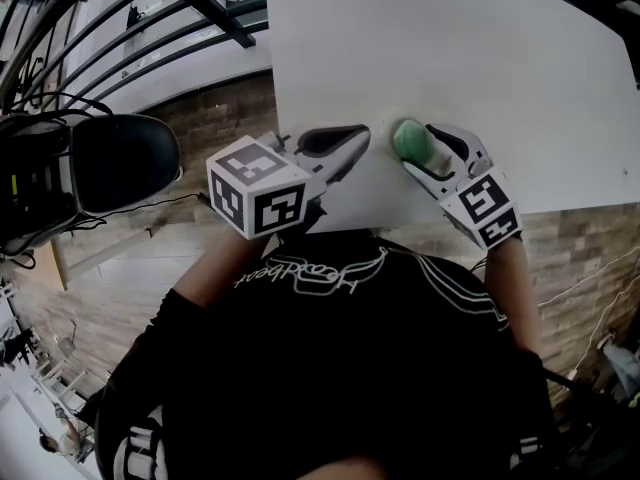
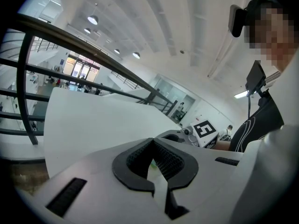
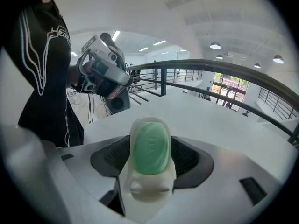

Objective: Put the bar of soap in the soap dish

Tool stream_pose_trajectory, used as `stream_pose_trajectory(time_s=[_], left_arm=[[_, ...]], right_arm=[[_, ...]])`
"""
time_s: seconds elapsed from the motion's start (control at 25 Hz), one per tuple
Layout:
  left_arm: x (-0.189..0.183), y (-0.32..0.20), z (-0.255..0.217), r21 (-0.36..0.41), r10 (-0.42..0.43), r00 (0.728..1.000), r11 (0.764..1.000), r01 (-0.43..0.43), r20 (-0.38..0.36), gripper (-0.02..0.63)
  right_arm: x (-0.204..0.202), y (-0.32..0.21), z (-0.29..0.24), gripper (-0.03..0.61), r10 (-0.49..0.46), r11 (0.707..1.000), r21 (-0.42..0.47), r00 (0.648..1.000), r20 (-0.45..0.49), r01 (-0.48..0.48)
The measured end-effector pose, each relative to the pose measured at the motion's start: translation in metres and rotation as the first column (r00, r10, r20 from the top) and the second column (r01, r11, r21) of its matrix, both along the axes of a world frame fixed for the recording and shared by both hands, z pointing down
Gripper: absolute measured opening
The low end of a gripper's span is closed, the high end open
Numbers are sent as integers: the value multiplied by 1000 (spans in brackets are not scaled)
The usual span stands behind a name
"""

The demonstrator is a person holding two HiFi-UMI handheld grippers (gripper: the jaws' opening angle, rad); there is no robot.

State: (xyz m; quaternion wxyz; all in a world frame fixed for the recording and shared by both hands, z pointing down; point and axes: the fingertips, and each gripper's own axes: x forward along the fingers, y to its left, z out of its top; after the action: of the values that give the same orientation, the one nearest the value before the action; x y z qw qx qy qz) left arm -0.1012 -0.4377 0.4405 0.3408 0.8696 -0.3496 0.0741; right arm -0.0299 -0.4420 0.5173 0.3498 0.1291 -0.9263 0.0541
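Note:
A green bar of soap [image 3: 150, 146] lies in a white soap dish [image 3: 148, 186]. My right gripper [image 3: 150, 133] is shut on the dish, with a dark pad against each side. In the head view the soap [image 1: 409, 143] shows at the tips of the right gripper [image 1: 414, 133], just over the near edge of the white table [image 1: 450, 48]. To its left, my left gripper [image 1: 350, 136] is shut with nothing in it. Its fingertips meet in the left gripper view [image 2: 152, 141], low over the table.
A black office chair [image 1: 110, 158] stands at the left, beyond the table's edge. Dark railing bars [image 1: 130, 18] run along the far left. The floor below is brick-patterned. The person's black shirt [image 1: 340, 348] fills the near side.

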Motion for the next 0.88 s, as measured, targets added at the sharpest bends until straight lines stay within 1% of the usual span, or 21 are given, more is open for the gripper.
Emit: stream_pose_trajectory(time_s=[0.2,0.44,0.52,0.64,0.88], left_arm=[[8,13,-6,17,-5,1000,1000,5,2,8],[29,50,-28,53,-3,1000,999,4,-5,8],[38,65,-38,72,-4,1000,997,5,-9,8],[56,92,-54,112,4,1000,994,-3,-8,8],[86,150,-82,181,12,1000,983,-13,5,8]], right_arm=[[8,7,-18,227,16,1000,25,999,47,-17],[17,56,-65,225,-32,998,50,989,143,25],[24,76,-85,225,-40,998,56,981,192,29],[36,108,-108,225,-25,999,43,961,274,14],[63,169,-149,225,7,999,35,921,390,-22]])
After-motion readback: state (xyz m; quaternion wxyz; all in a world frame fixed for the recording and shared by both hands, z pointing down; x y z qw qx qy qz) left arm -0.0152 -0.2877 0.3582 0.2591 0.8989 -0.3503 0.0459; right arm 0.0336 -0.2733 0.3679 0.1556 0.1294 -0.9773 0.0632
